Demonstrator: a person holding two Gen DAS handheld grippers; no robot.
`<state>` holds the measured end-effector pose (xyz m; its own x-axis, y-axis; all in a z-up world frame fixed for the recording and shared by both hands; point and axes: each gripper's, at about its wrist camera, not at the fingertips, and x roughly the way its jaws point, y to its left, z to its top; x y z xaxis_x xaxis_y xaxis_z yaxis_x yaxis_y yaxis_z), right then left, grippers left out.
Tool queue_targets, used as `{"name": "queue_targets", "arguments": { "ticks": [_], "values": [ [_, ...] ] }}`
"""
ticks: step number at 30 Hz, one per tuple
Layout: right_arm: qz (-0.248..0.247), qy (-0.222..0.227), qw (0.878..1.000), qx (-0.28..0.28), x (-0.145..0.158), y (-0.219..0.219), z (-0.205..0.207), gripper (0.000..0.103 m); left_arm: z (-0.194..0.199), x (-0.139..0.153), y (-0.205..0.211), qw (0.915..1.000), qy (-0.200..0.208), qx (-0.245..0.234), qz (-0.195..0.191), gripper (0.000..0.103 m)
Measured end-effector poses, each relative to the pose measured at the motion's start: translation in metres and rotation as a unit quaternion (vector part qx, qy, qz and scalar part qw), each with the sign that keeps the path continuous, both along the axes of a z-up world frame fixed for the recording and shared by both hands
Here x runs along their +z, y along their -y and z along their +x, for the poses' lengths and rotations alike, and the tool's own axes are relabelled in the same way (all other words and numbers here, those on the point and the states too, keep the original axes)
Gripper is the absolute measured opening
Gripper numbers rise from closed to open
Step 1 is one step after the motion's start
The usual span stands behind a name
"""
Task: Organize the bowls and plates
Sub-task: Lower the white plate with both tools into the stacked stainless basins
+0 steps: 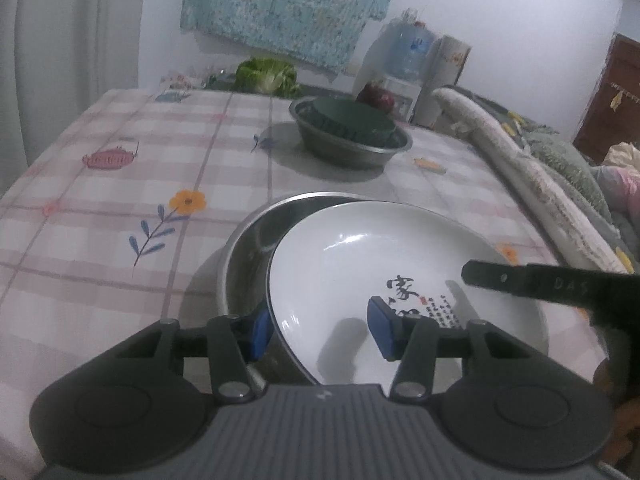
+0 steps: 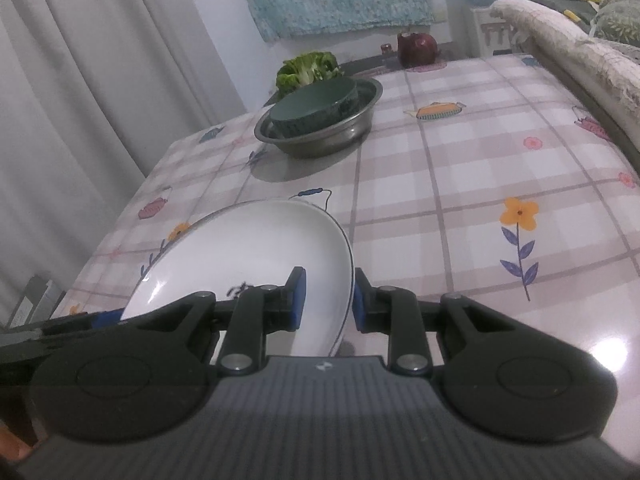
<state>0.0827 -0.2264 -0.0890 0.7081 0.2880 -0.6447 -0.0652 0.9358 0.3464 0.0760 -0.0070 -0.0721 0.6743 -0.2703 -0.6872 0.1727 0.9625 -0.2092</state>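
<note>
left gripper (image 1: 320,330): blue pads spread, straddling the near rim of the plate (image 1: 384,272); left pad outside the rim, right pad over the plate's inner face, neither clearly pressing.
right gripper (image 2: 329,300): blue pads set on either side of the plate (image 2: 248,256) edge with narrow gaps; whether they pinch it cannot be told. one of its black fingers shows in the left wrist view, lying over the plate's right side.
plate: white, thin dark rim line, black calligraphy inside; tilted, leaning in the near basin (image 1: 248,256).
near basin: steel, on the bench (image 1: 100,208), just ahead of the left gripper, plate covering its right part.
far basin (image 1: 352,148): steel, further back on the bench, well apart from the near one.
green bowl (image 1: 356,120): dark, upside down inside the far basin.
bench: covered with a pink checked cloth with flower and teapot prints.
cabbage (image 1: 266,74): at the far edge.
red pot (image 2: 417,48): far edge, right of the cabbage.
water bottle (image 1: 410,52): behind the bench.
curtain (image 2: 80,80): pale, left side.
blue cloth (image 1: 288,4): patterned, hanging on the wall.
</note>
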Motion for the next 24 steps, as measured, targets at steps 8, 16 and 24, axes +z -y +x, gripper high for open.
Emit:
{"name": "queue_targets", "arguments": {
  "ticks": [8,16,24],
  "values": [
    [-0.001,0.003,1.000,0.004,0.001,0.000,0.004,0.023,0.000,0.002,0.001,0.9998,-0.004,0.007,0.019,0.051],
    [-0.005,0.010,1.000,0.004,0.005,0.000,0.003,0.024,0.000,0.010,-0.005,0.9994,-0.026,0.021,-0.010,0.059],
    [0.002,0.013,1.000,-0.001,0.005,0.003,0.000,0.026,0.000,0.022,-0.011,0.9982,-0.035,0.038,-0.031,0.069]
  ]
}}
